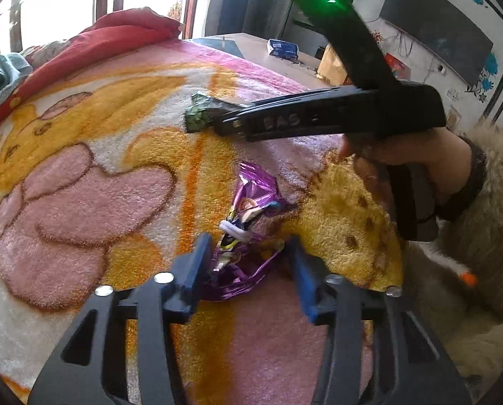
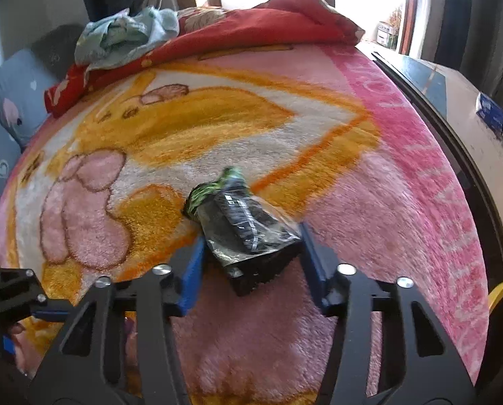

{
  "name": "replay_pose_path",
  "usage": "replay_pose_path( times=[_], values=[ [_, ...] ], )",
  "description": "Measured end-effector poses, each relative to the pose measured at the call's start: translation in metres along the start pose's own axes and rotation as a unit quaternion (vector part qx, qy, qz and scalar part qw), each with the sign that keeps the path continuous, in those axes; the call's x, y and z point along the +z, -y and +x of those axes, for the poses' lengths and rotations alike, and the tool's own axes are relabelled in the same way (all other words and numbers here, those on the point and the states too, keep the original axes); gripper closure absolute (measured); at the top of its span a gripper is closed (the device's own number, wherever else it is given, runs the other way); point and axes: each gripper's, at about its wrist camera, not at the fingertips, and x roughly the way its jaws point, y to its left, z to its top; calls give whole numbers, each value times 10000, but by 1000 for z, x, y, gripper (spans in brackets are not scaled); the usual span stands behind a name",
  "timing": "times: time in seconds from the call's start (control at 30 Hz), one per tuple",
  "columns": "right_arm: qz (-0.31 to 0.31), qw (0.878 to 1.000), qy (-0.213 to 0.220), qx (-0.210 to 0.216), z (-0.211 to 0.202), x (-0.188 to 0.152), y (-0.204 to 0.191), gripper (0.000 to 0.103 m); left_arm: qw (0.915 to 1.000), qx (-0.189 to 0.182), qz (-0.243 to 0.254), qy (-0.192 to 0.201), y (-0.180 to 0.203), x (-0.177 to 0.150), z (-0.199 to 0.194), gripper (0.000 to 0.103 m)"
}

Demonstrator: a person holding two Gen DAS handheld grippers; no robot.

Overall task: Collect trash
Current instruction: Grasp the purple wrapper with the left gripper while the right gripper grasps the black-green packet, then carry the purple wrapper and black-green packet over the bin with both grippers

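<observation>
Trash is lying on the bed (image 2: pixel 403 202), toward its middle. Nearest, the left hand-held gripper (image 1: pixel 248 263) is straddling a purple foil wrapper (image 1: pixel 251 199), its jaws partly closed with the crumpled foil between them; firm pad contact cannot be told. The right hand-held gripper (image 2: pixel 251 253), likewise part-open, is bracketing a black-and-green packet (image 2: pixel 241 222); the near pad looks to be touching it, the other standing just off. Recommended: be seating both pads squarely on each item, clear of the blanket pile, before lifting. No collecting container is showing.
</observation>
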Motion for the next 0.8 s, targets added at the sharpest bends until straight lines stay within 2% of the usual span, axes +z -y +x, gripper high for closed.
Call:
replay_pose_path(
  times=[0.13, 0.37, 0.8],
  values=[
    [258, 9996, 80, 60, -10, -8, 14, 72, 10000, -7, 3, 11, 1, 3, 3, 69],
    [750, 9967, 290, 106, -38, -26, 43, 73, 9998, -146, -82, 83, 5, 16, 9, 70],
    [1431, 9871, 646, -306, -99, -67, 106, 72, 9976, -538, 171, 393, 52, 48, 15, 70]
  ],
)
